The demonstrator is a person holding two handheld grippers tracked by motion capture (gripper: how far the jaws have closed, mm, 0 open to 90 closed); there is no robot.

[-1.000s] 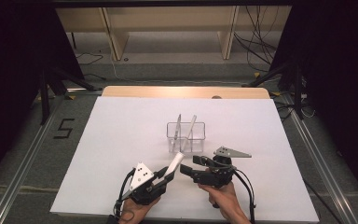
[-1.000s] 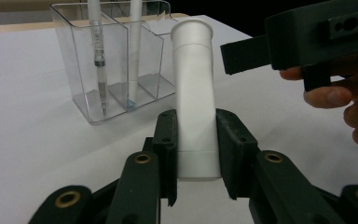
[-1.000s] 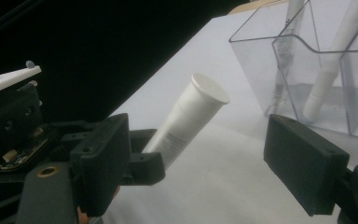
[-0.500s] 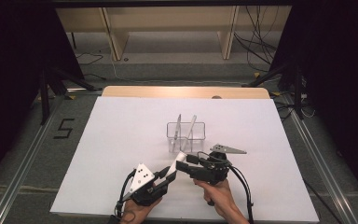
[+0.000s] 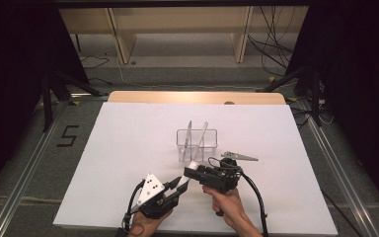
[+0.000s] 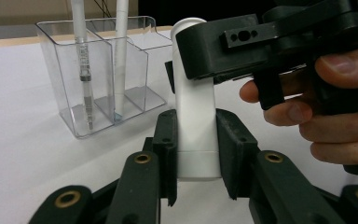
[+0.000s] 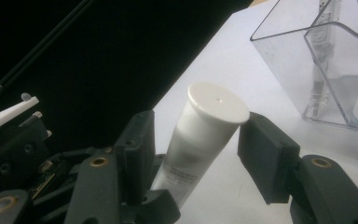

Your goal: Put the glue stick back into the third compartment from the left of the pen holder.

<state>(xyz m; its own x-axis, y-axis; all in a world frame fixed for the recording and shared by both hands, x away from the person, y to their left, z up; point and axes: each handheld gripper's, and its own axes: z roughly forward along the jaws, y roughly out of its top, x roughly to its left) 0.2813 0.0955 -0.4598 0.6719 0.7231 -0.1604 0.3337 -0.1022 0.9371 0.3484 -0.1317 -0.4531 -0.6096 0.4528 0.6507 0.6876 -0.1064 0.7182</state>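
Above the white table (image 5: 118,148), L gripper (image 6: 196,154) clamps the flat end of a white tube (image 6: 195,116), cap end raised toward the clear organizer (image 5: 197,144). R gripper (image 7: 191,154) jaws, just closing, flank the cap w/ pads barely short of it.

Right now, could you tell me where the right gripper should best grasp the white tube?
Probably at the cap end: the left gripper already clamps the white tube's flat crimped end, leaving the round cap free. The right gripper, jaws just closing, straddles it from the side.
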